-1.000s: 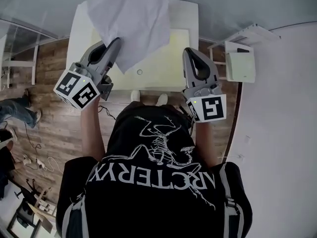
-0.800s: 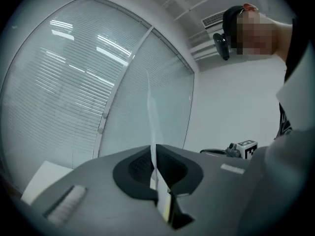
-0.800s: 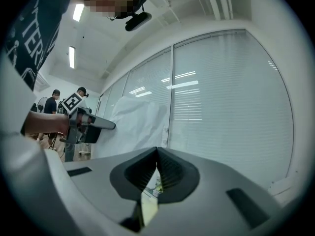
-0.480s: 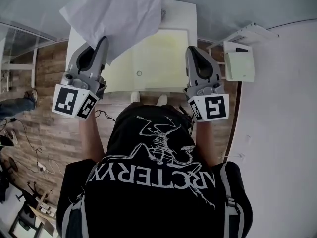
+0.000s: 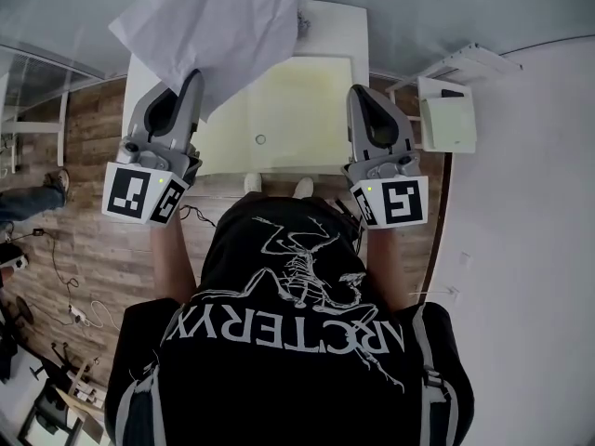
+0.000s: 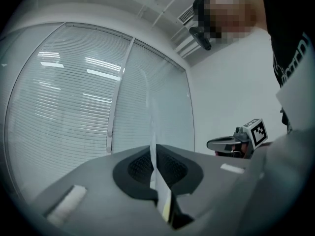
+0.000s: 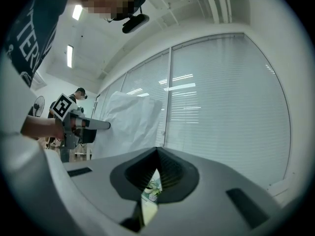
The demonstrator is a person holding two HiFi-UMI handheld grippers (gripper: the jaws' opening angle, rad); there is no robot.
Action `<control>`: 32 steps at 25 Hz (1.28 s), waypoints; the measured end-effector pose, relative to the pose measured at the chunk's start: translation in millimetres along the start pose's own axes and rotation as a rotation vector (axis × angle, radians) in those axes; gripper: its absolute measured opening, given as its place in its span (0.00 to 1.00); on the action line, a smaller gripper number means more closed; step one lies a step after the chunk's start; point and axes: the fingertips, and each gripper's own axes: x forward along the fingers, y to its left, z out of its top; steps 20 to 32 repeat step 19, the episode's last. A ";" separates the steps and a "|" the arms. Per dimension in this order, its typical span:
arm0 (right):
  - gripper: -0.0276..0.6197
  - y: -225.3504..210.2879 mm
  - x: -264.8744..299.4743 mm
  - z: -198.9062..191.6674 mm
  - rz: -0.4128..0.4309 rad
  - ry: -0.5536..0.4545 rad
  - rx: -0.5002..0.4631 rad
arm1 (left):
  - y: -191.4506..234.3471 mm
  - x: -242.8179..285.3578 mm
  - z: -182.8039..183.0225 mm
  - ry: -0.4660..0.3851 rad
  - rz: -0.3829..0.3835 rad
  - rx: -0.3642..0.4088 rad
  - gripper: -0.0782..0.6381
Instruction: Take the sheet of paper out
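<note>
left gripper [image 6: 154, 154] pinching sheet of paper [image 6: 150, 131], blinds [image 6: 64, 107] behind

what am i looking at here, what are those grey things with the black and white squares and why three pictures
There is no robot here. A person in a black T-shirt holds a hand tool in each hand. The patterned cubes are part of those tools. One picture comes from a camera on the person's head, looking down. The other two come from cameras riding on each tool, looking along its jaws. Below is a white table with a pale yellow mat. The left gripper has its jaws closed on a white sheet of paper, held up off the table. The right gripper has its jaws together on nothing.
</note>
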 end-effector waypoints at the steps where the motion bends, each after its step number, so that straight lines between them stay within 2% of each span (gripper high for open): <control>1: 0.06 -0.1 0.6 0.4 0.000 0.000 -0.001 | 0.1 0.5 -0.8 0.003 0.002 0.005 0.12; 19: 0.06 4.4 2.6 2.3 -0.012 0.017 -0.046 | 3.7 -1.0 -15.1 0.055 0.029 0.022 0.12; 32: 0.06 4.4 2.6 2.3 -0.012 0.017 -0.046 | 3.7 -1.0 -15.1 0.055 0.029 0.022 0.12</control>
